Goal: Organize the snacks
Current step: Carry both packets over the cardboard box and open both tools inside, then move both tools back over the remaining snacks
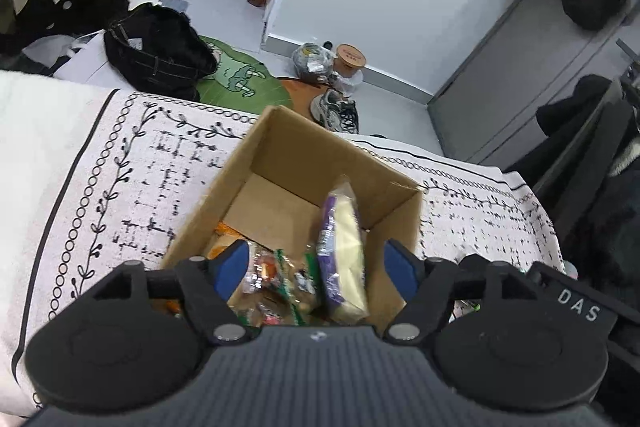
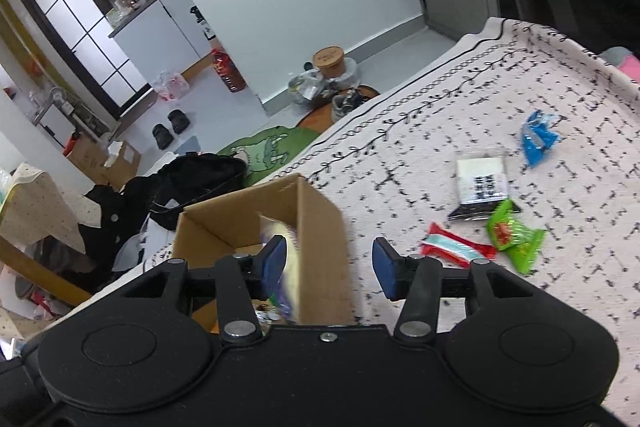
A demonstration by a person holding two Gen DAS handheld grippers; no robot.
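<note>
Drop-off step judged in hand. Cardboard box (image 1: 320,163) on patterned table (image 2: 520,87); purple-yellow packet (image 1: 344,247) seen inside box. Left gripper (image 1: 316,267) fingers spread, nothing pinched. Right gripper (image 2: 330,267) fingers spread, empty, beside box. Next judged: red-white packet (image 2: 456,247) right of box to be pinched.

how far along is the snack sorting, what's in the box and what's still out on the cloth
Done: the cardboard box already holds several snacks, including a purple-and-cream packet leaning on its wall. In hand: nothing; the left gripper and right gripper are both open. Left: the blue packet, black-and-white packet, green packet and red packet on the cloth.
</note>
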